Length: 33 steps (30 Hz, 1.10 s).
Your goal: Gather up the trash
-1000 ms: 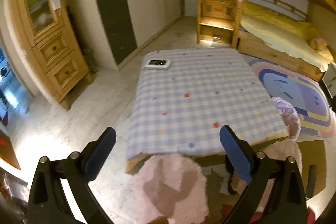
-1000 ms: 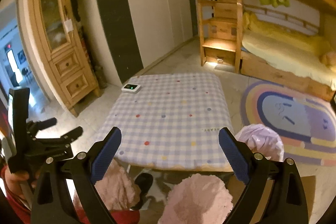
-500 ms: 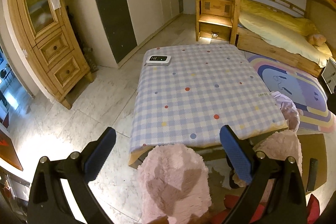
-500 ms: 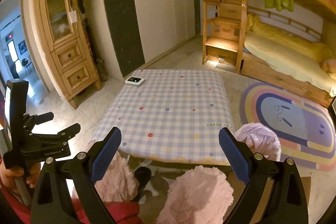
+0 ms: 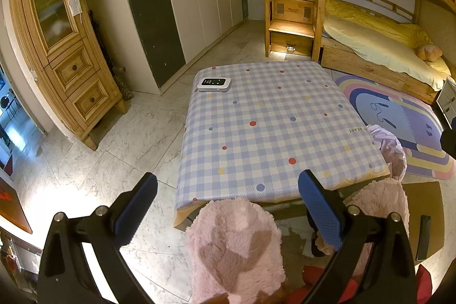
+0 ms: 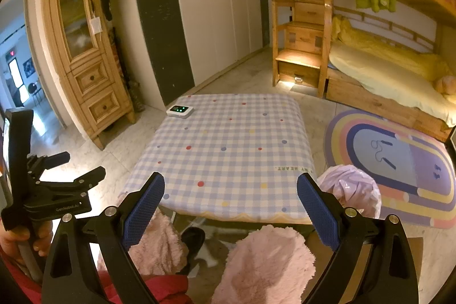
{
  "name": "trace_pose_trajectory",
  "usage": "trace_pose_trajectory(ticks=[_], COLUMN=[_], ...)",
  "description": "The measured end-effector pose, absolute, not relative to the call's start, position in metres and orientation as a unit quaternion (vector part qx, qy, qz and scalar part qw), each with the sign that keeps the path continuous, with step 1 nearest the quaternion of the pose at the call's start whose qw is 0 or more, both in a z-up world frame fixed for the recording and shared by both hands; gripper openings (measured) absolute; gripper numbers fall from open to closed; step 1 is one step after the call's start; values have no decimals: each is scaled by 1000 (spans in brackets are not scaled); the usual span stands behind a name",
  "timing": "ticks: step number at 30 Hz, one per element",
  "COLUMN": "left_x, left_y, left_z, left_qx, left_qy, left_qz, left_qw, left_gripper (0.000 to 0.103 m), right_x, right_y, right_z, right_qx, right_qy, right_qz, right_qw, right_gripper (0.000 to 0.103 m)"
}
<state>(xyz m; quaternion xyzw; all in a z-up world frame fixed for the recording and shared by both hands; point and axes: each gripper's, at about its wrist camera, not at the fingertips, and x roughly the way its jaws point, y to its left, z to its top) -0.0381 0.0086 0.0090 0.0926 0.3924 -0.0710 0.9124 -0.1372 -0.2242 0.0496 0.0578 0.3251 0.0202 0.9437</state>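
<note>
**Both grippers free above the table, bag waiting at its corner**

I have the left gripper (image 5: 228,198) and the right gripper (image 6: 230,201) both held above the near edge of the checked table (image 6: 228,144), each with its blue pads spread wide and nothing between them. I see no loose litter on the table; the only thing on it is a small white device (image 6: 180,110) at its far left corner, which I would not count as trash.

The one task thing I can make out is the pale pink plastic bag (image 6: 349,191), standing on the floor just beside the table's near right corner, with the rainbow rug (image 6: 399,161) beyond it. Whether it lines a bin I cannot tell, and its contents are hidden from me.

I judge the bag thin, soft and light, glossy enough to slip, and easy to tear. It will collapse under the pads rather than resist them. I would take it by a bunched fold at the crumpled top rim, where several layers gather, using the right gripper, which is nearer.
</note>
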Motion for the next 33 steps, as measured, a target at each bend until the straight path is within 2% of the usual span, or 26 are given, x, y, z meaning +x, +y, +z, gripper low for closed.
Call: trace_pose_trajectory(ticks=[33], left_x=[-37], left_y=[7], left_z=[10], left_qx=[94], left_qy=[393], left_qz=[-72], left_qw=[912], left_gripper=[96], right_x=[-137], right_y=[-225], right_z=[50], right_qx=[60], right_qy=[326], right_qz=[22], right_qw=[943], right_gripper=[93])
